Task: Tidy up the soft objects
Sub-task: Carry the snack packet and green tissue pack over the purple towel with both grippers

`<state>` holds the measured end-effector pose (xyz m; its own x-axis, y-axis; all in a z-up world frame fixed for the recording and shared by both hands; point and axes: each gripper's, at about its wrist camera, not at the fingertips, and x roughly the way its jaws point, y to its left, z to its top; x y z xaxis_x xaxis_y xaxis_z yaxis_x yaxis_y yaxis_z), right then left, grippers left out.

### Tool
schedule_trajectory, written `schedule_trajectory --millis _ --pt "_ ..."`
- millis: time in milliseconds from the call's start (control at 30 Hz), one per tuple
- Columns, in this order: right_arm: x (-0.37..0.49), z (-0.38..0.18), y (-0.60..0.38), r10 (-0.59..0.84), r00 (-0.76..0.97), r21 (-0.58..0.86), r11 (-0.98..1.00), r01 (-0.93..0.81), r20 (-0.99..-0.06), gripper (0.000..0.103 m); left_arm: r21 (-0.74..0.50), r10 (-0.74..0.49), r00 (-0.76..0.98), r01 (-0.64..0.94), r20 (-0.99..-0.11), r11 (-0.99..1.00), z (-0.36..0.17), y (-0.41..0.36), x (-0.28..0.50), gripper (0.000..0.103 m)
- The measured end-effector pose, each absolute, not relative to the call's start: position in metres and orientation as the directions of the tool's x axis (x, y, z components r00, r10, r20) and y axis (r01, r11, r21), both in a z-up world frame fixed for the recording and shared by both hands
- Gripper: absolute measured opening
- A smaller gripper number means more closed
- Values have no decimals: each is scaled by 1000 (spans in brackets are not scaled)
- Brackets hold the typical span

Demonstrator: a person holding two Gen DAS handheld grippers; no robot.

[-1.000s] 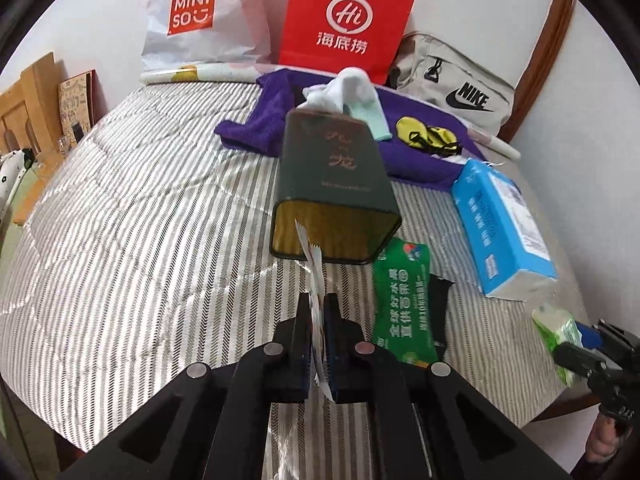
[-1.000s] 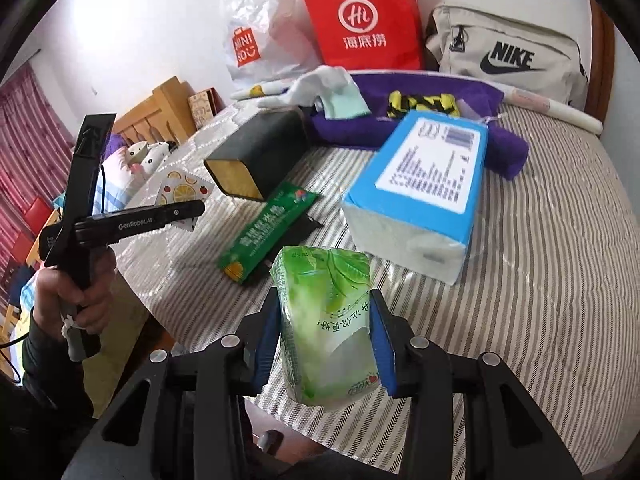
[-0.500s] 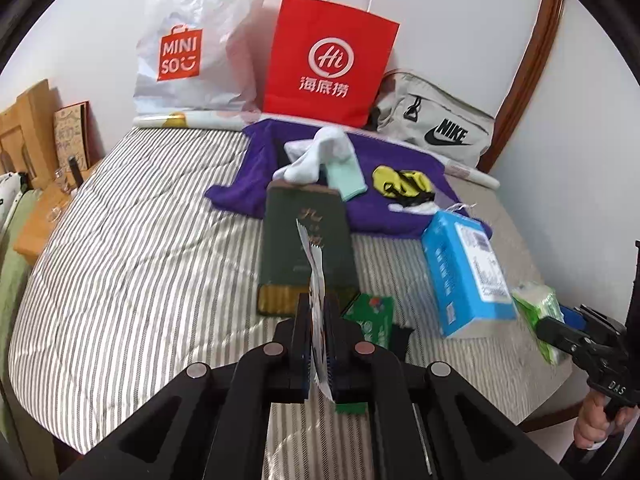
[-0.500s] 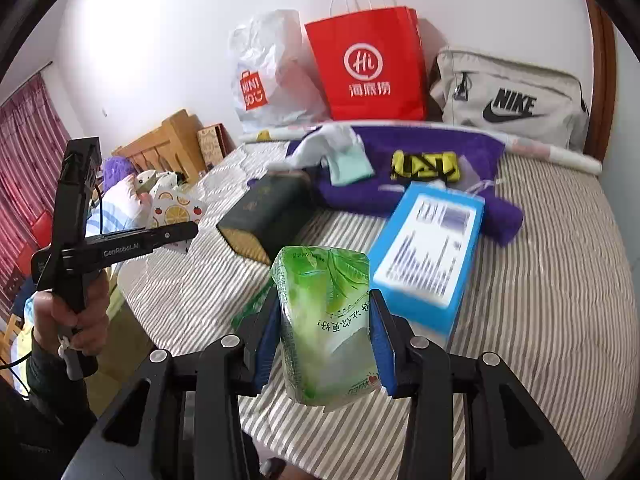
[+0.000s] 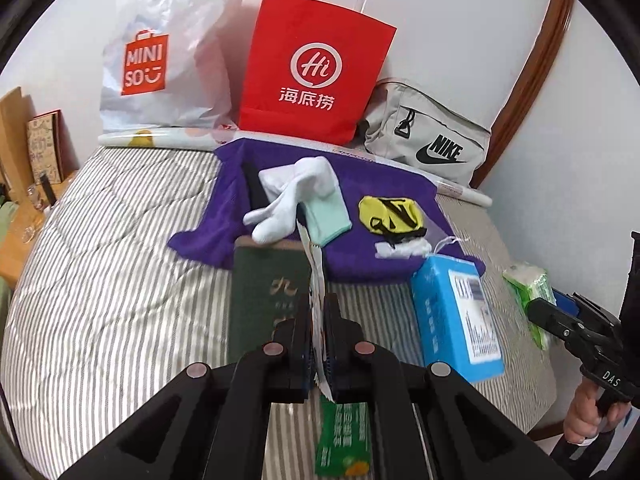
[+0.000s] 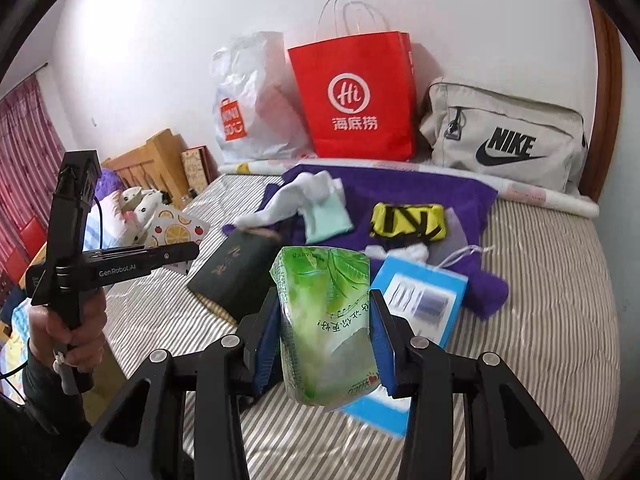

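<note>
Tissue packs sit in both handheld tools above a striped grey-and-white bed cover (image 5: 120, 280). Clamped between the blue pads of the right gripper (image 6: 326, 334) is a soft green plastic-wrapped pack of tissues (image 6: 326, 320), held upright and clear of the bed. The left gripper (image 5: 318, 336) is pinched tight on a thin white fruit-print packet (image 5: 318, 280), seen edge-on from its own camera and showing its orange-slice pattern (image 6: 176, 236) from the right wrist view.

On the bed beneath them lie a dark green rectangular tin box (image 5: 264, 292) on its side, a flat green sachet (image 5: 344, 440) at the near edge, and a blue-and-white boxed pack of tissues (image 5: 452, 316). Beyond these spreads a purple cloth (image 5: 372, 184) carrying white socks (image 5: 292, 196), a folded mint-green sock (image 5: 326, 220) and a yellow-and-black pouch (image 5: 390, 216), with a small white drawstring item (image 5: 404, 248) just beside the pouch.

Against the white wall at the far side stand a white plastic Miniso bag (image 5: 160, 60), a red paper carrier bag with white handles (image 5: 312, 76) and a beige Nike bag (image 5: 432, 140). Wooden furniture (image 6: 160, 156) and a soft toy (image 6: 138, 208) are visible to the left, with a red patterned curtain (image 6: 20, 152) behind. A brown wooden frame (image 5: 532, 60) curves up the right side.
</note>
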<state>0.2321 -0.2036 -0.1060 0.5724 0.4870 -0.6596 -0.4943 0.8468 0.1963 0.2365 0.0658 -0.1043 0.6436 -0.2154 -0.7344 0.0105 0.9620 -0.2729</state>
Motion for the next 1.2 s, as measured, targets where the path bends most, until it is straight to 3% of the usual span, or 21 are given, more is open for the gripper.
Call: schedule_trajectory --millis 600,1200 --pt "322 -120 -202 391 602 124 891 -436 -696 42 -322 -275 590 26 -759 946 -139 63 341 6" --pt "391 -157 -189 347 559 100 900 -424 -753 42 -276 -229 565 2 -793 961 -160 70 405 7"
